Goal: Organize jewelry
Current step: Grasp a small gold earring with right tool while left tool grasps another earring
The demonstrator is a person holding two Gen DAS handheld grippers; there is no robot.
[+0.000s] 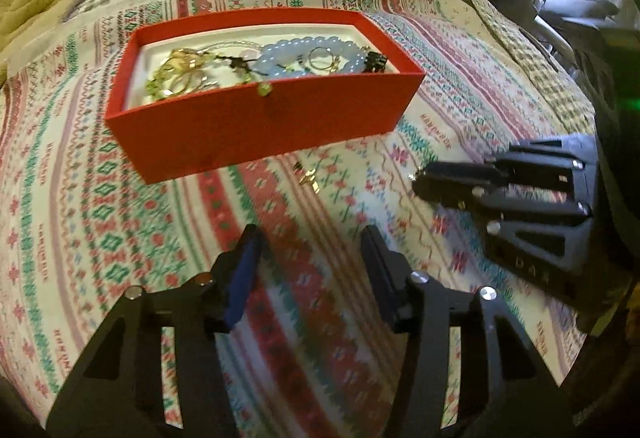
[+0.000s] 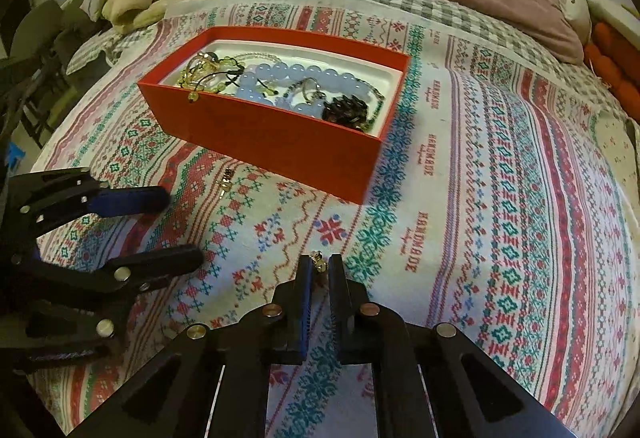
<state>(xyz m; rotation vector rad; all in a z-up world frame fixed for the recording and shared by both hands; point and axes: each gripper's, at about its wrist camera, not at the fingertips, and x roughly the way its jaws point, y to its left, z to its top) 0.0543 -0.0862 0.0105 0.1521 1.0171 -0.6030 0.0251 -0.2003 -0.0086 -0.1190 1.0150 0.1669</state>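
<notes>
While the right gripper (image 2: 318, 266) pinches a small gold trinket (image 2: 319, 261) just above the patterned bedspread (image 2: 500, 198), the left gripper (image 1: 310, 242) hovers with jaws apart and empty; a second gold piece (image 1: 308, 176) lies beside the red box (image 1: 256, 118) of beaded bracelets (image 1: 308, 56).

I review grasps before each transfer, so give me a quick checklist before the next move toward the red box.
1. Right gripper shut on the small gold piece: ok.
2. Grip secure: cannot tell; the piece sits at the very fingertips.
3. Left gripper open and holding nothing: ok.
4. Way across the patterned bedspread to the red box free of things: ok.
5. Room in the box: ok, but the blue bead bracelet takes up the middle.
6. All loose jewelry collected: not ok; a small gold charm lies before the box.
</notes>
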